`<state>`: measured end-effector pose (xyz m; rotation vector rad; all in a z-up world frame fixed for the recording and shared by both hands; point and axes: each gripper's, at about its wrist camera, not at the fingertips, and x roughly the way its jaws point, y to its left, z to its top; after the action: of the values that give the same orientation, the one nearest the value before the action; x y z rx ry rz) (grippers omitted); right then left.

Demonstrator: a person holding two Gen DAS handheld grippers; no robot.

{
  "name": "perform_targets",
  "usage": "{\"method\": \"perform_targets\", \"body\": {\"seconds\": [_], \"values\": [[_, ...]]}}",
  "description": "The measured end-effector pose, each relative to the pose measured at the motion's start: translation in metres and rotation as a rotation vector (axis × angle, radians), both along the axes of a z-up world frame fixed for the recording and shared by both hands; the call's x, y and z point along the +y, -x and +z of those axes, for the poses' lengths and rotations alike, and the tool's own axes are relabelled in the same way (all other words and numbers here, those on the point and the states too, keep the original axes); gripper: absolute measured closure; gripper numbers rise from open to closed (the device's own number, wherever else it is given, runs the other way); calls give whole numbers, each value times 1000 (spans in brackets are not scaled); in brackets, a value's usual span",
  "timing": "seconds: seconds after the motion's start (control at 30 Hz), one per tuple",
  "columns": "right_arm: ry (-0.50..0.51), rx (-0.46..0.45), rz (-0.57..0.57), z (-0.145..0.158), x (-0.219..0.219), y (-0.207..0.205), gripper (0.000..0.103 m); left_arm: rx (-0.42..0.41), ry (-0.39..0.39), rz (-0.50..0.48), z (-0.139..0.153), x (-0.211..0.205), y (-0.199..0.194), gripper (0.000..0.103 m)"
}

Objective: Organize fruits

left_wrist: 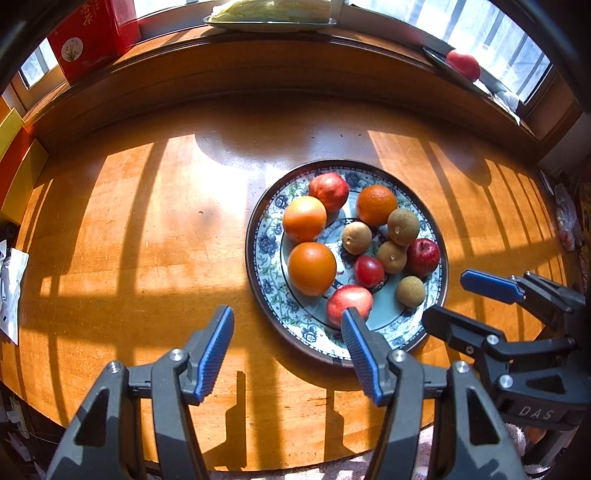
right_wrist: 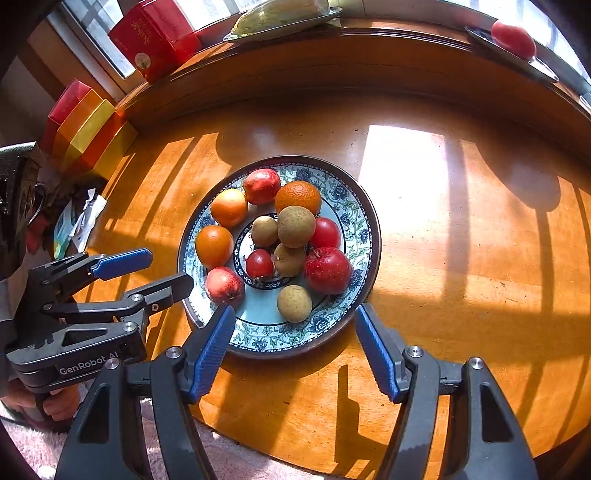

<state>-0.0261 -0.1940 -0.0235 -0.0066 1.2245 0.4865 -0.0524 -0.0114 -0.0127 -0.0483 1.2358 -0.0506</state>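
A blue-patterned plate (left_wrist: 266, 258) (right_wrist: 354, 206) stands on the round wooden table. It holds three oranges (left_wrist: 312, 268) (right_wrist: 214, 246), red apples (left_wrist: 423, 257) (right_wrist: 328, 270), pinkish red fruits (left_wrist: 349, 301) (right_wrist: 224, 285), a small dark red fruit (left_wrist: 368, 271) (right_wrist: 259, 264) and several brown round fruits (left_wrist: 410, 291) (right_wrist: 294, 303). My left gripper (left_wrist: 287, 315) (right_wrist: 168, 267) hangs open over the plate's near left rim with nothing between its fingers. My right gripper (right_wrist: 294, 313) (left_wrist: 448, 295) is open over the near rim, also empty.
On the windowsill behind are a red box (left_wrist: 88, 40) (right_wrist: 155, 40), a metal tray of pale leafy greens (left_wrist: 269, 16) (right_wrist: 284, 18) and a red fruit on a tray (left_wrist: 463, 64) (right_wrist: 513, 38). Coloured boxes (right_wrist: 88, 129) and packets (right_wrist: 79, 221) crowd the left. The table edge (right_wrist: 332, 469) is near.
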Motion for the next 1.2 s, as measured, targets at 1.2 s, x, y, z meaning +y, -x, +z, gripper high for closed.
{"method": "perform_targets", "body": {"seconds": [1.2], "values": [[-16, -10, -29, 5, -4, 16, 34, -22, 0, -28, 10, -11, 19, 39]]}}
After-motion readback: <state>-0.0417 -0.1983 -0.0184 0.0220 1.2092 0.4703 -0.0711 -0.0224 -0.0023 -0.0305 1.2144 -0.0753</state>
